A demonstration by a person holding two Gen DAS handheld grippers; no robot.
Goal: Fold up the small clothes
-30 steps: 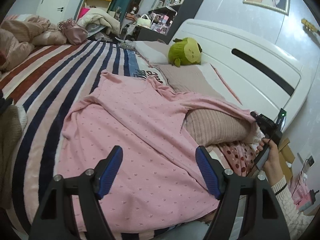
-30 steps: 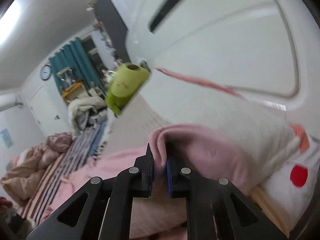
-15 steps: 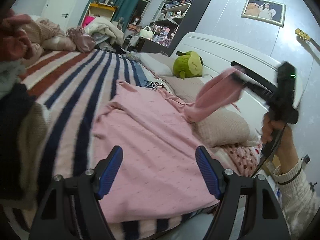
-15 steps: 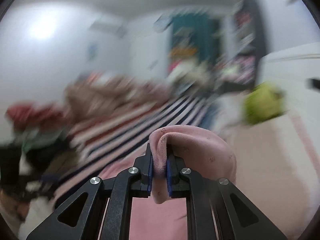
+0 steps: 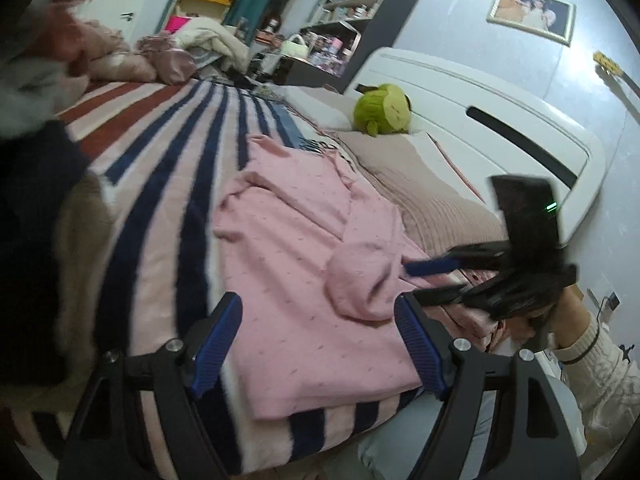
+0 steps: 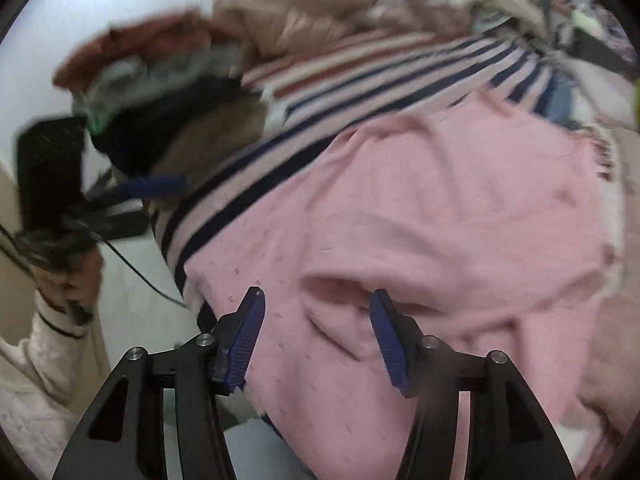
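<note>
On the striped bedspread (image 5: 168, 184) I find the pink garment (image 5: 288, 280) lying spread out, its sleeve (image 5: 360, 280) laid over the body in a rounded hump; a green plush toy (image 5: 382, 110) sits near the white headboard (image 5: 500, 120). My left gripper (image 5: 318, 344) hovers over the garment's near hem, jaws wide apart, gripping nothing; my right gripper (image 6: 316, 340) stands over the sleeve, jaws likewise spread and empty, the cloth lying free between its blue pads (image 6: 250, 340).
</note>
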